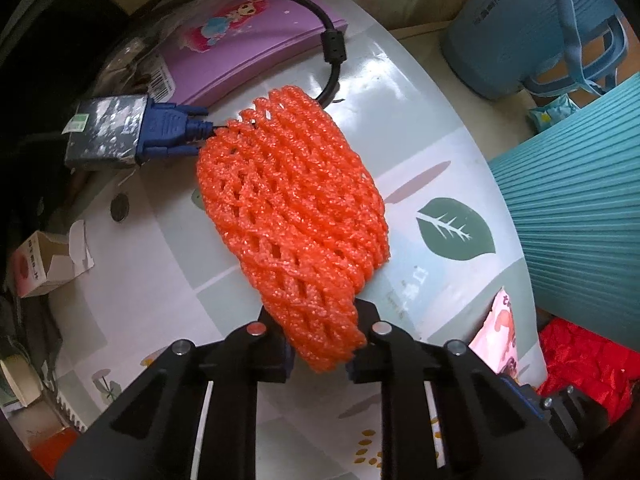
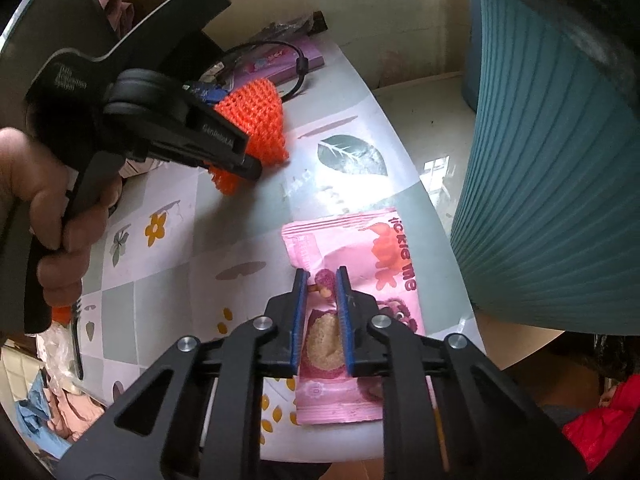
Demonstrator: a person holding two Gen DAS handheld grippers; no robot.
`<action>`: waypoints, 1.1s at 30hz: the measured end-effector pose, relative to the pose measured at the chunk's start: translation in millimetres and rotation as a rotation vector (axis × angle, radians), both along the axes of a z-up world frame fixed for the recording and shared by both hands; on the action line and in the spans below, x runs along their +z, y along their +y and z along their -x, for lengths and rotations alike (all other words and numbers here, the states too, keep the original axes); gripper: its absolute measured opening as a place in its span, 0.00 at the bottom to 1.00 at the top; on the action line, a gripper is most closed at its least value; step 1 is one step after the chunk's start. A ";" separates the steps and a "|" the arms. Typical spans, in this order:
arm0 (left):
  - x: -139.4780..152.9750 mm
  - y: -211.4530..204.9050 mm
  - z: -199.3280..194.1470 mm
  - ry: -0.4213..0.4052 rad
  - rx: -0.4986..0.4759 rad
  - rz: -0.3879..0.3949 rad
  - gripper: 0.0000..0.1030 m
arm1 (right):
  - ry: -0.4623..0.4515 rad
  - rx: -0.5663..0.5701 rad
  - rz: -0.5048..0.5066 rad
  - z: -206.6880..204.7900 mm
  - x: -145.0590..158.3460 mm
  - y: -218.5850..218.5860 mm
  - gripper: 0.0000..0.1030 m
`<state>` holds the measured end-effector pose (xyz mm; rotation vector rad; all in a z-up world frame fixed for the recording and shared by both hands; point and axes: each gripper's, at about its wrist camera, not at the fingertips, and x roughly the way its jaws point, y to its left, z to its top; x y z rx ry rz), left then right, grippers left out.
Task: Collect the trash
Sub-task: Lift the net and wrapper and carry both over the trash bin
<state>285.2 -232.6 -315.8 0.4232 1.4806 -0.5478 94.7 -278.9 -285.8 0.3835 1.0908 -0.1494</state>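
Pickup step looks done: left gripper [image 1: 320, 344] is pinched on the orange net [image 1: 292, 208] and right gripper [image 2: 322, 280] is nearly closed on the pink wrapper [image 2: 344, 248], both on the worktop [image 1: 400, 92], so next is probably lifting both over to the teal bin [image 2: 552, 184].

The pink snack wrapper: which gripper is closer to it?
Right. The right gripper straddles the pink snack wrapper; the left gripper is farther up the table, clamping the orange foam net.

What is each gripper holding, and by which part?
Left gripper: orange foam net, by its near end. Right gripper: pink snack wrapper, pinched mid-body.
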 end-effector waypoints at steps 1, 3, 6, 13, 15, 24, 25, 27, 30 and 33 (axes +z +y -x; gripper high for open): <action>0.7 1.9 0.4 0.002 0.006 0.004 0.17 | -0.003 0.001 0.001 -0.4 1.5 0.1 0.14; 3.9 8.6 0.8 0.003 0.014 0.013 0.16 | -0.010 0.005 -0.002 -0.7 4.2 0.6 0.14; 9.0 14.4 0.8 -0.001 0.022 0.029 0.16 | -0.022 0.014 -0.004 -2.1 11.3 1.7 0.12; 28.0 38.8 -3.0 -0.013 0.067 0.055 0.16 | -0.055 0.049 -0.009 -7.1 31.4 11.6 0.10; 35.6 46.7 -3.9 -0.021 0.085 0.061 0.16 | -0.063 0.065 -0.010 -9.5 36.9 15.1 0.10; 68.2 69.8 0.2 -0.054 0.168 0.086 0.16 | -0.107 0.148 -0.023 -16.4 66.5 28.2 0.09; 72.4 74.9 1.9 -0.058 0.183 0.088 0.16 | -0.115 0.163 -0.023 -17.0 72.1 30.0 0.09; 81.7 83.0 4.5 -0.067 0.215 0.093 0.16 | -0.126 0.188 -0.025 -16.9 80.8 32.6 0.08; 94.9 90.5 7.3 -0.081 0.262 0.102 0.16 | -0.147 0.227 -0.026 -16.4 95.7 36.2 0.08; 109.9 98.4 11.6 -0.099 0.302 0.103 0.16 | -0.172 0.264 -0.038 -13.9 112.3 35.8 0.08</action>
